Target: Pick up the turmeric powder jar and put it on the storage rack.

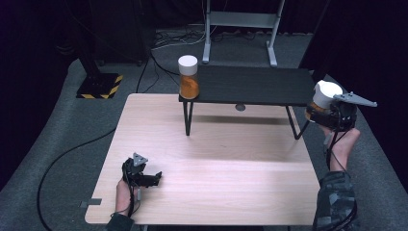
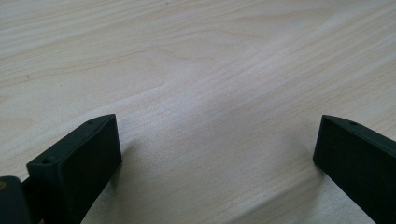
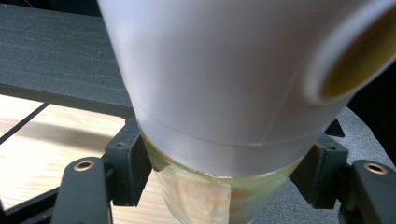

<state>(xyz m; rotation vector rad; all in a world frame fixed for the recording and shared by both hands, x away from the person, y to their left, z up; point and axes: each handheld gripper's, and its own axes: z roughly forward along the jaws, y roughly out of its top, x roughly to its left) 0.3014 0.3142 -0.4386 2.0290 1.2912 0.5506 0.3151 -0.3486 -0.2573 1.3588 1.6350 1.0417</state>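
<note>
Jar [image 1: 325, 96], white-capped, sits clamped in the right tool [image 1: 332, 113] off the counter's [image 1: 216, 159] right edge, beside the black shelf [image 1: 250, 84]. Left tool [image 1: 144, 175] rests spread wide on pale wood; grey carpet [image 1: 57, 120] all around.

The desk [image 1: 211, 173] takes up the centre and lower part of the high view. A low shelf [image 1: 250, 85] stands on legs along its upper edge, and a jar [image 1: 188, 77] sits upright on the shelf's left end. At the right of the frame — just off the shelf's right end — the right gripper [image 1: 321, 107] holds a second jar [image 1: 326, 96] tilted. At lower left, the left gripper [image 1: 149, 178] rests on the desk, well apart from both jars.
</note>
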